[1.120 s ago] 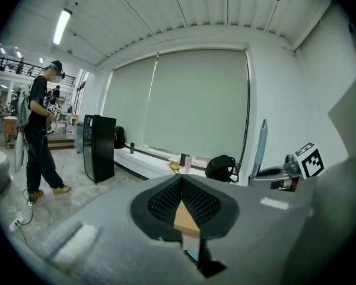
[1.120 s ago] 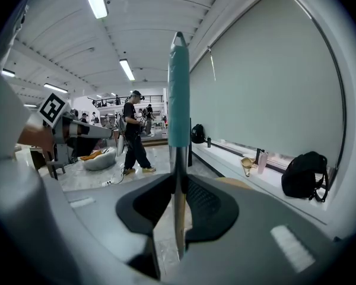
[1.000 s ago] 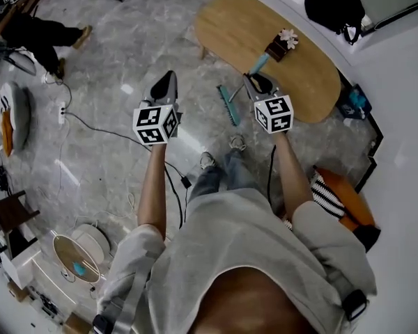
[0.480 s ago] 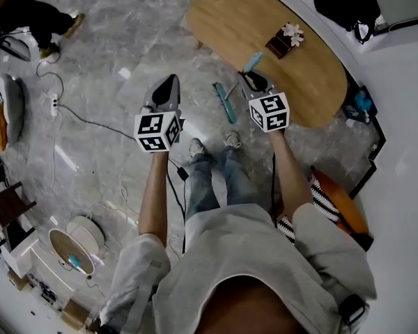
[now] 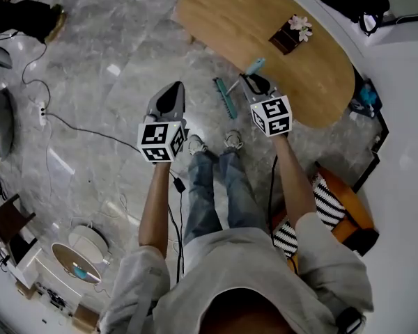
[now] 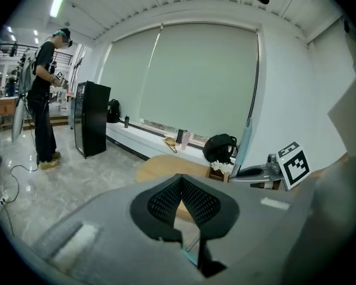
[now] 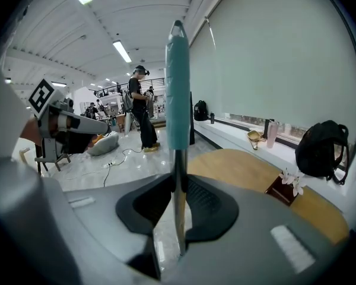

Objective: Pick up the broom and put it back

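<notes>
Broom [image 5: 225, 100] shaft partly behind right gripper [image 5: 251, 81]

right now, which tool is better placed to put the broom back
Right. The right tool is shut on the broom, gripping its metal shaft, with the teal grip above the jaws and the brush end by the wooden table. The left tool is shut on nothing, apart from the broom.

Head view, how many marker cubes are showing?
2. One marker cube sits on the left gripper, left of centre; the other on the right gripper, which holds the broom beside the wooden table. None seems hidden.
</notes>
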The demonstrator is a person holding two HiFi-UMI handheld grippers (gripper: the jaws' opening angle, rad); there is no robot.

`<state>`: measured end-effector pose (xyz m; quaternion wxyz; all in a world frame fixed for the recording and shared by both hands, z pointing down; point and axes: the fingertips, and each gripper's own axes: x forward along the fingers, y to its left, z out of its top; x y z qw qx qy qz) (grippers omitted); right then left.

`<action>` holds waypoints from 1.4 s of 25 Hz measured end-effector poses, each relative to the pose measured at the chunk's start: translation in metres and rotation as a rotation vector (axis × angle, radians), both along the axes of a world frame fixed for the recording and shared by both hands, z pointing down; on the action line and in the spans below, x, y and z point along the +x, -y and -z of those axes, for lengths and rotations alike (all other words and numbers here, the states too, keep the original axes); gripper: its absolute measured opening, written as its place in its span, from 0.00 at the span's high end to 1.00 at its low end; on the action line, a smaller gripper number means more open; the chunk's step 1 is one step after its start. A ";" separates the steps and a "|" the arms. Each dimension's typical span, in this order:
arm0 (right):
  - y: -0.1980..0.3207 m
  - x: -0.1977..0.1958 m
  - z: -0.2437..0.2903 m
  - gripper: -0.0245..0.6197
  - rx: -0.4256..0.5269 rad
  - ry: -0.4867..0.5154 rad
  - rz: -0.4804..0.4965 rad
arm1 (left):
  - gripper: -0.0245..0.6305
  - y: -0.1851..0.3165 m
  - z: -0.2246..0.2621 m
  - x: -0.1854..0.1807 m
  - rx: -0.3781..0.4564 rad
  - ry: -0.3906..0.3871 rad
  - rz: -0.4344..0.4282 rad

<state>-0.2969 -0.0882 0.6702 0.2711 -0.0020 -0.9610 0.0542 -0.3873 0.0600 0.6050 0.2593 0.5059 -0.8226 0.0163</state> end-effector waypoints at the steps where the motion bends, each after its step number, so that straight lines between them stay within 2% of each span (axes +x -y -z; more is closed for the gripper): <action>1: 0.000 -0.002 -0.008 0.84 0.000 -0.005 -0.002 | 0.96 -0.001 -0.008 -0.001 -0.001 -0.007 -0.003; 15: 0.003 -0.041 -0.099 0.84 0.007 -0.069 -0.005 | 0.96 -0.012 -0.073 -0.020 -0.014 -0.046 0.005; 20: 0.006 -0.061 -0.112 0.84 0.011 -0.067 0.004 | 0.96 -0.015 -0.083 -0.024 -0.017 -0.046 0.007; 35: 0.024 -0.087 -0.126 0.83 0.017 -0.038 -0.021 | 0.96 -0.014 -0.095 -0.032 -0.027 -0.054 0.023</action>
